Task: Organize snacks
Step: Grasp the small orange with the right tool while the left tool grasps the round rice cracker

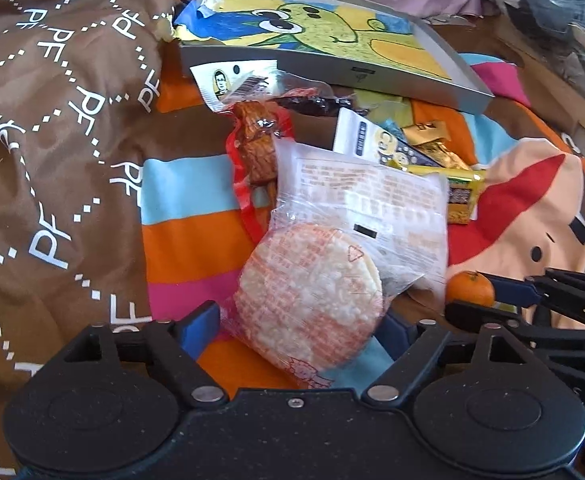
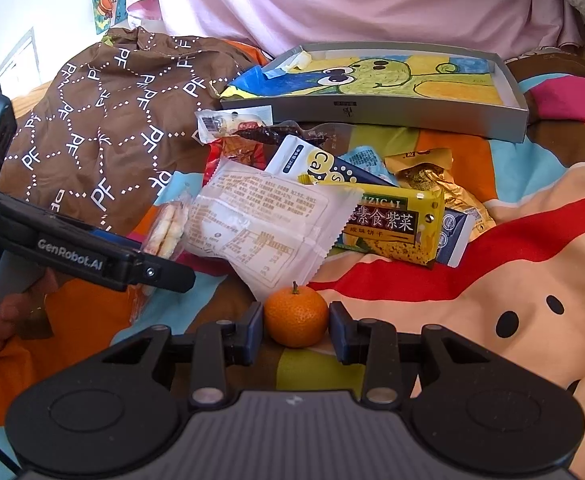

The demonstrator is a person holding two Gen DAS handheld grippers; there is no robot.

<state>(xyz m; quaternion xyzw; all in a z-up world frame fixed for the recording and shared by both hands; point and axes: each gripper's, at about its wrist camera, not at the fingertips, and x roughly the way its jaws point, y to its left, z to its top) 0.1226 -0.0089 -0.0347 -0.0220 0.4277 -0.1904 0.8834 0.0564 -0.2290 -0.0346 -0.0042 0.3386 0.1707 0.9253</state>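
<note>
The right gripper bracketed a small orange, pads just beside its skin, while the left gripper, fingers apart, straddled a wrapped rice cracker beside piled snack packets before a grey tray on the colourful bedspread.

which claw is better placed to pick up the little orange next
Right. The right claw already straddles the orange, one finger on each side, a small gap showing at the right pad. The left claw is around the rice cracker packet, with the orange off to its side.
</note>
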